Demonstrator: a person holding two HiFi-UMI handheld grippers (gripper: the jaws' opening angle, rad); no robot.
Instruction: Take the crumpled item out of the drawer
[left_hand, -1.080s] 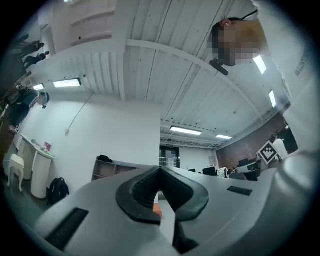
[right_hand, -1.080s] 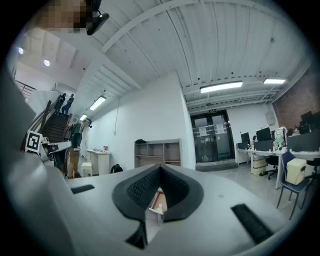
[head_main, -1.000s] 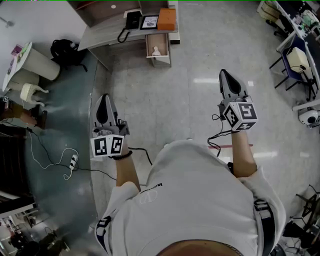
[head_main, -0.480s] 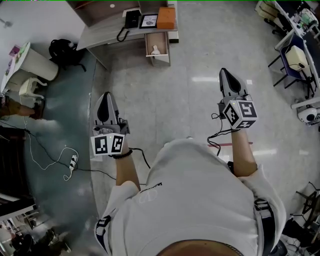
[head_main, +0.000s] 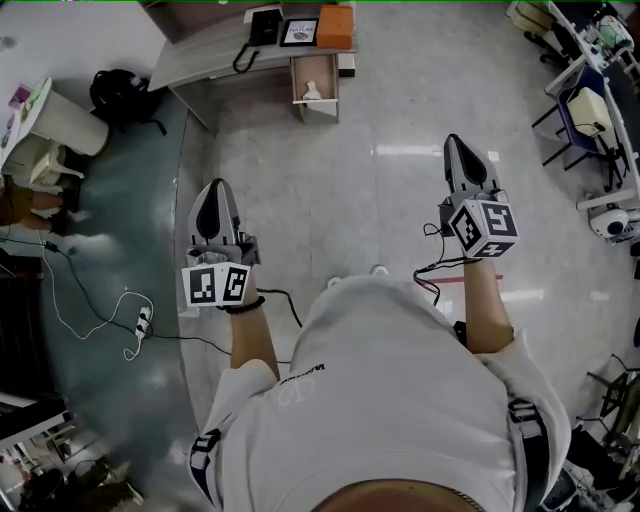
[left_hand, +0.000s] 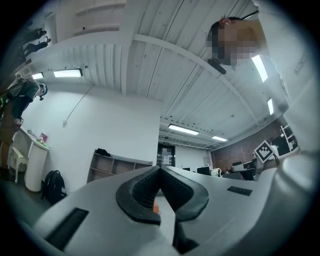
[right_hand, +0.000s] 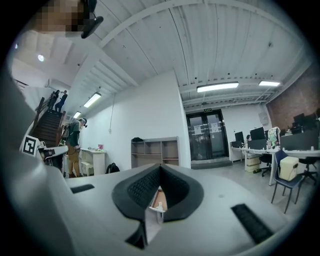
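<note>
No word or number can be read anywhere. The left cube, at 9 o'clock in the head view, and the right cube, at 3 o'clock, carry black-and-white square markers, which are patterns and not letters. A short dark print runs across the shirt at 6 o'clock, too small to make out. On the desk at 12 o'clock stands a framed card with blurred lettering. In the right gripper view a green sign sits above the doors at 1 o'clock, illegible, as are the sheets on the glass.
</note>
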